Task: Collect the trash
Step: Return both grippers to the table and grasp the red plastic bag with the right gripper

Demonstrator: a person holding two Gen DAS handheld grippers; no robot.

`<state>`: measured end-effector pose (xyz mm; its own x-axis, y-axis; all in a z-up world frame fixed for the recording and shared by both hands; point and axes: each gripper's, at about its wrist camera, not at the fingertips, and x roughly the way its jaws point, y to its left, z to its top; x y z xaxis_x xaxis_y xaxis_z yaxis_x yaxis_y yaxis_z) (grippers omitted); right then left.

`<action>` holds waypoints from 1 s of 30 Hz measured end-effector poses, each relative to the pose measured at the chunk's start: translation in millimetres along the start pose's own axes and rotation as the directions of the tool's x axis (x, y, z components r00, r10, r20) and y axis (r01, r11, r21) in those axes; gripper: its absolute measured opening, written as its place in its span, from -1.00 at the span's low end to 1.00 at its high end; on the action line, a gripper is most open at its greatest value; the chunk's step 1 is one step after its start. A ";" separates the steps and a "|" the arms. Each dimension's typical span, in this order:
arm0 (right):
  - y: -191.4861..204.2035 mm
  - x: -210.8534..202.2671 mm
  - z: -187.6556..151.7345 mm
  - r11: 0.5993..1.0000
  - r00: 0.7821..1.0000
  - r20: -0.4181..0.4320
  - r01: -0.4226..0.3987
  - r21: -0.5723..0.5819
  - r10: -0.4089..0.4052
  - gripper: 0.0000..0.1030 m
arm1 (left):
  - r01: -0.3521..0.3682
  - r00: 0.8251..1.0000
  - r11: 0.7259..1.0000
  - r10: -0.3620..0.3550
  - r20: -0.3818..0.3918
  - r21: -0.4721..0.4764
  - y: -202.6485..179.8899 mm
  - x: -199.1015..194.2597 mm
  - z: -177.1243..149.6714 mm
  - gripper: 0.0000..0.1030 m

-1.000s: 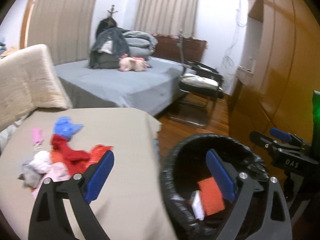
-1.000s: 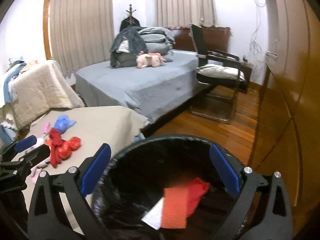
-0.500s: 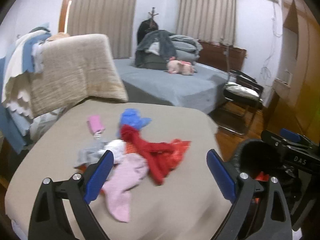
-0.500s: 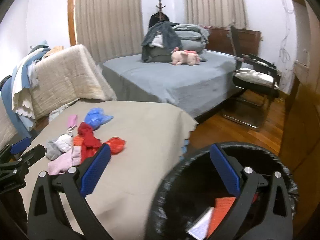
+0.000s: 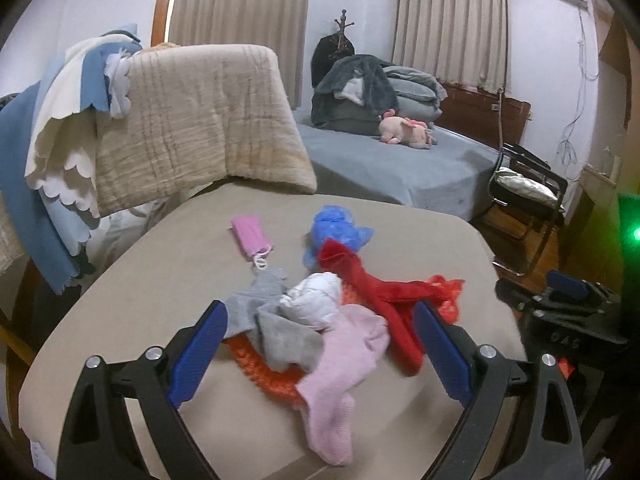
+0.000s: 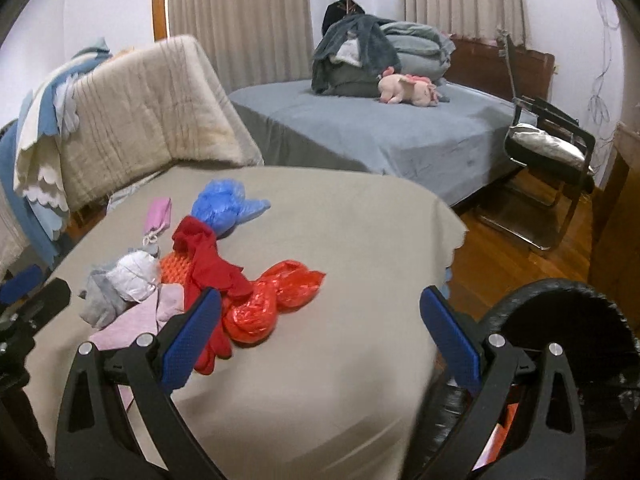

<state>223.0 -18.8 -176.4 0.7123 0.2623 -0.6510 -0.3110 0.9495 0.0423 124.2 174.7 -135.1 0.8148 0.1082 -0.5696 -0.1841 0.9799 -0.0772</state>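
— While the left gripper (image 5: 320, 352) hangs over the heap with its blue pads spread wide and nothing between them, what would you have it take first?

— The pink sock (image 5: 344, 364), I'd say. It lies nearest, draped off the front of the pile on the beige table (image 5: 160, 292), with the grey sock (image 5: 276, 328) and the crumpled white wad (image 5: 316, 300) just behind it. Come down over the thick middle of the sock, not the loose toe end, and close on a good fold so it lifts clear without dragging its neighbours.

— And the right gripper (image 6: 320, 336)?

— Also spread wide and empty, off to the right side of the pile, close to the crinkled red plastic bag (image 6: 276, 300). The red cloth (image 6: 208, 264) lies across the heap beside it, with the blue bag (image 6: 224, 204) and a small pink mask (image 6: 158, 212) further back.

— Where does it all go?

— Into the black-lined bin (image 6: 568, 320) beside the table's right edge, just past the right gripper.

— Anything you can't make out?

— An orange thing (image 5: 260, 364) sits under the socks; only its edge shows, so I can't tell what it is. The bin's inside is mostly hidden behind the right gripper's arm, bar a scrap of orange low down. The table's near edge is cut off too.
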 end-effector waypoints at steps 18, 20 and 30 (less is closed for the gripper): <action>24.4 57.7 -19.8 0.996 0.987 -0.137 -0.085 -0.020 0.081 0.31 | 0.016 1.000 1.000 -0.017 -0.015 -0.021 13.0 21.1 -3.4 0.78; 25.9 58.9 -19.5 0.993 0.983 -0.146 -0.119 -0.024 0.115 -0.05 | 0.019 1.000 1.000 -0.019 -0.016 -0.022 12.4 22.0 -3.2 0.78; 17.7 38.0 -12.0 0.986 0.979 -0.127 -0.166 -0.018 0.162 -0.52 | 0.047 0.999 0.999 -0.047 -0.003 0.009 -3.7 20.6 3.1 0.77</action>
<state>237.0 5.9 -209.5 0.5669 0.3888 -0.7263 -0.4361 0.8896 0.1358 143.4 173.9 -144.1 0.8209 0.0612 -0.5677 -0.1403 0.9854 -0.0967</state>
